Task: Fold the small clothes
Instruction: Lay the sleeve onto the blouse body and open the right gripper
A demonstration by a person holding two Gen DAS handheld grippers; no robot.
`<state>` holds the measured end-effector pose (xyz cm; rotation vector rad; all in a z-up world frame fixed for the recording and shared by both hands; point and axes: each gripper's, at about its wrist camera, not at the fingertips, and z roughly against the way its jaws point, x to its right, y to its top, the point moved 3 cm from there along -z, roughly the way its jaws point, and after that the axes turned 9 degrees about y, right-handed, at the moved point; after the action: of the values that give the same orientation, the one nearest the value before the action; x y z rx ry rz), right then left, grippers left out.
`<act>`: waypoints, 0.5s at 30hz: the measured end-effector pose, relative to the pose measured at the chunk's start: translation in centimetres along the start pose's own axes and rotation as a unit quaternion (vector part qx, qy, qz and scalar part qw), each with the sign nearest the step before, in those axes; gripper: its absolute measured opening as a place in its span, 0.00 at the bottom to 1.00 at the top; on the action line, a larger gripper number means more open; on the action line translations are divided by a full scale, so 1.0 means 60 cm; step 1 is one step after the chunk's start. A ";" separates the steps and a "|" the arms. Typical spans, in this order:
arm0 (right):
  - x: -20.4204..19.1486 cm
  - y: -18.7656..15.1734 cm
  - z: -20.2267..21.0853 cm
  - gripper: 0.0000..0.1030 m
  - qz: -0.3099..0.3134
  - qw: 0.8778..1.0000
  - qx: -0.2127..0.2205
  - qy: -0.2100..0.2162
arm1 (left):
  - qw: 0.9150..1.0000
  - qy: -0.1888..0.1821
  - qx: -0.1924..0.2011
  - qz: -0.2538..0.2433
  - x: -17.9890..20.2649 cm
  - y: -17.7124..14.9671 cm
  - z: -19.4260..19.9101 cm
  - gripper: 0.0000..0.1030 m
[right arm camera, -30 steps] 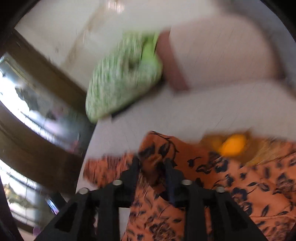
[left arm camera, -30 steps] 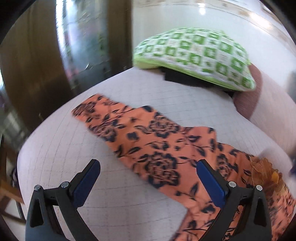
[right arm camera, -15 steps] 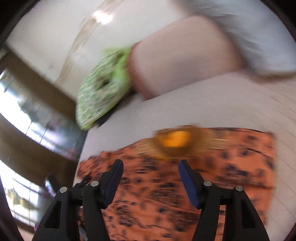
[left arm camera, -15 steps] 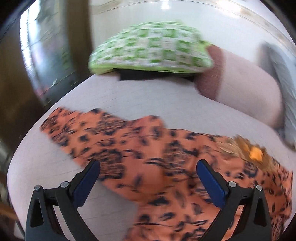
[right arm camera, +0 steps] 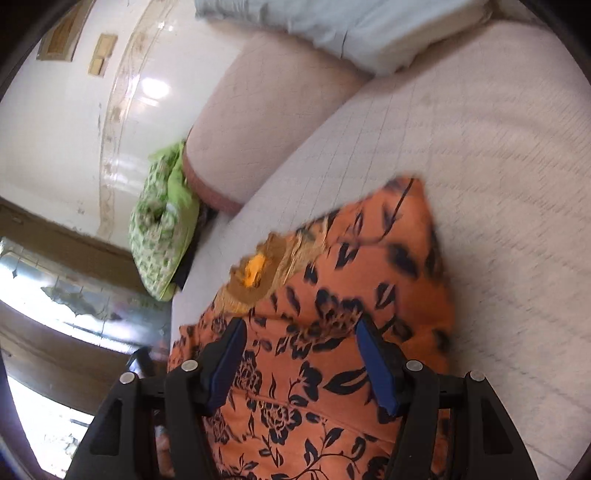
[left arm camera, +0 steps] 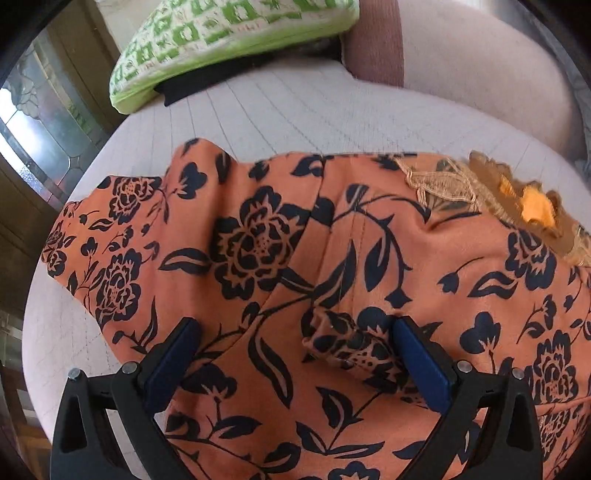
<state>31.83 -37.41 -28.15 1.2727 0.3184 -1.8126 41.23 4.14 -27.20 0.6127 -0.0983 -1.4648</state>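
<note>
- Pale checked bed (left arm camera: 280,107) filling both views, faint grid lines across the cover.
- Orange garment (left arm camera: 332,258) with dark navy flower print spread flat over the bed, one corner (right arm camera: 410,192) reaching toward the bare cover in the right wrist view.
- Pinkish bolster (right arm camera: 266,122) with a darker end band lying along the far edge of the bed, well beyond the garment.
- Green-and-white checked pillow (left arm camera: 221,40) beside the bolster's banded end, resting on a black item (left arm camera: 195,83).
- Pale blue-white cloth (right arm camera: 332,29) on top of the bolster, right wrist view only.
- Left hand-held gripper (left arm camera: 295,354) over the garment near the lower edge, blue pads wide apart, released, a small raised fold of fabric (left arm camera: 351,347) between them but not pinched.
- Right hand-held gripper (right arm camera: 301,354) likewise released above the printed fabric, pads apart, nothing grasped.
- Tan lace trim (left arm camera: 443,188) with a yellow-orange patch (left arm camera: 535,206) at the garment's far edge.
</note>
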 end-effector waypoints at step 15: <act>-0.105 -0.031 -0.133 0.63 0.050 0.990 -0.135 -0.004 | 0.995 -0.101 -0.016 0.008 -0.041 -0.006 0.014 0.68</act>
<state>36.07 -28.10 -26.78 1.0723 0.4691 -1.6279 40.21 6.20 -25.90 0.4355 -0.2376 -1.5071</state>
